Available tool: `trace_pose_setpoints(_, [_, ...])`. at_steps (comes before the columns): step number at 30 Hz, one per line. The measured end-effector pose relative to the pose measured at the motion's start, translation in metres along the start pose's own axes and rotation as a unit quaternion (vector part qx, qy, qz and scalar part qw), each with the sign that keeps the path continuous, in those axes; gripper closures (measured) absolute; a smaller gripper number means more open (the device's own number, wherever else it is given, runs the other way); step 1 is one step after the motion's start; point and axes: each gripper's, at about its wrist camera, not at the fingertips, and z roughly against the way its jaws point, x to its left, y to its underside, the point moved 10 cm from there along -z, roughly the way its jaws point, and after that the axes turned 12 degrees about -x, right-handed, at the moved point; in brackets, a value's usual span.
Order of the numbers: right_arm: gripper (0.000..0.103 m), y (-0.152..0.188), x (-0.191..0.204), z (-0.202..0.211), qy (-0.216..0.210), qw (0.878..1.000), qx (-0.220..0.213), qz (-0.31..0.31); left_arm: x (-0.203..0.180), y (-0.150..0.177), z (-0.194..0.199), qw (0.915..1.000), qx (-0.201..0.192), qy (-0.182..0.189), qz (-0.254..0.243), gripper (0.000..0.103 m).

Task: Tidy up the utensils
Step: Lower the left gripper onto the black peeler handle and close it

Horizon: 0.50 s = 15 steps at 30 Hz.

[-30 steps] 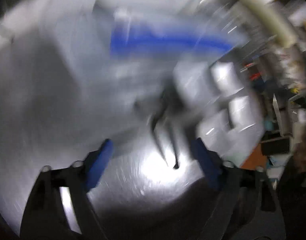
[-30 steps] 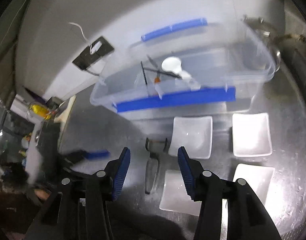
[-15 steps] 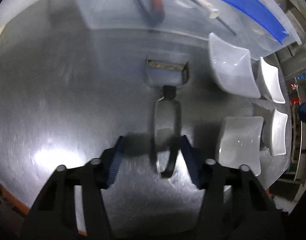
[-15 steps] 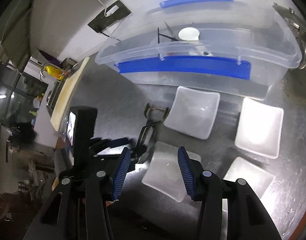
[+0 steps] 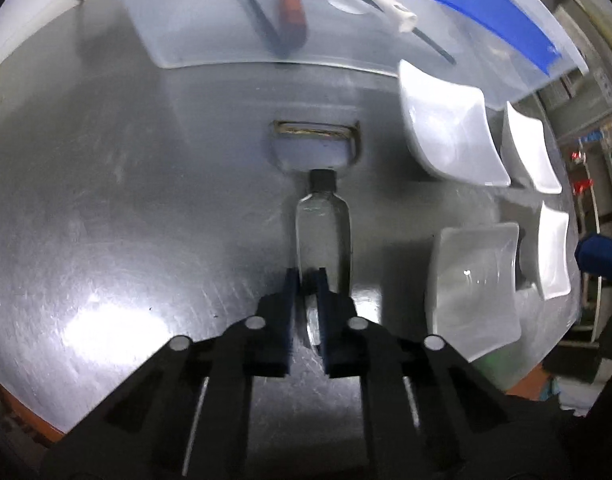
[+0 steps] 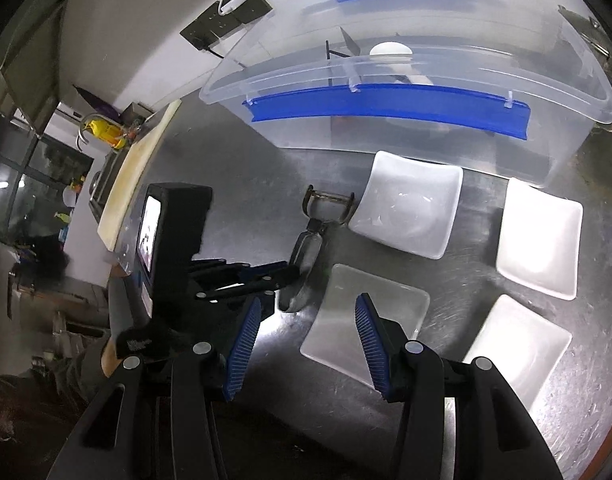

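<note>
Left claw (image 5: 306, 280) was clamped tight on the peeler (image 5: 323, 236) handle's near end, peeler lying flat on the tabletop (image 5: 146, 200). Right claw (image 6: 306, 332) hung half open, empty, just right of it.

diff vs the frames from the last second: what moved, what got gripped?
The left hand-held gripper came down over the peeler and its jaws closed on the clear handle. The right hand-held gripper shifted over the nearest frosted dish, jaws open as before, holding nothing. The peeler, the white dishes and the clear bin stayed put.

no readable text, labels or numbers anywhere
</note>
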Motion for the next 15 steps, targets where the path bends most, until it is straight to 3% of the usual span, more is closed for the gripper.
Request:
trace_pose_setpoints(6, [0.052,0.004,0.000,-0.012,0.007,1.000,0.007,-0.010,-0.002,0.009,0.000,0.9995,-0.008,0.025,0.020,0.102])
trace_pose_setpoints(15, [0.052,0.000,0.016,-0.060,-0.031,0.998,0.040,-0.048,0.027,0.018,0.031,0.9964,-0.045,0.065,0.033,0.102])
